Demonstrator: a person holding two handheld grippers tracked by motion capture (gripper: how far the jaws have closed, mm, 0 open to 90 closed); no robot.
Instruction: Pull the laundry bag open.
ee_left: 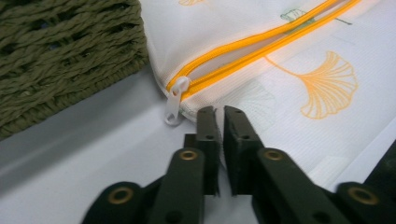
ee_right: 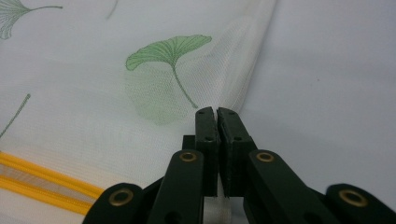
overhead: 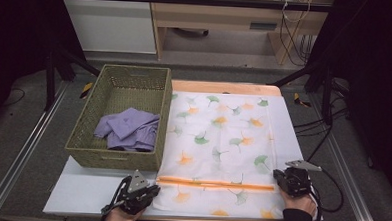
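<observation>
Fabric of the mesh laundry bag (overhead: 217, 141) is pinched at both near edges: the left gripper (ee_left: 219, 112) is clenched on the corner just beside the zipper pull (ee_left: 173, 105), the right gripper (ee_right: 217, 112) on the side hem, apparently to lift or spread it. Weave and grip are revealed by the gripper views; the basket (overhead: 88, 136) of purple clothes (overhead: 128, 130) beyond the left jaws is seen from above.

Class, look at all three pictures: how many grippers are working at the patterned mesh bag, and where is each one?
2. The left gripper is at the mesh bag's near left corner by the zipper pull; the right gripper is at its near right edge.
</observation>
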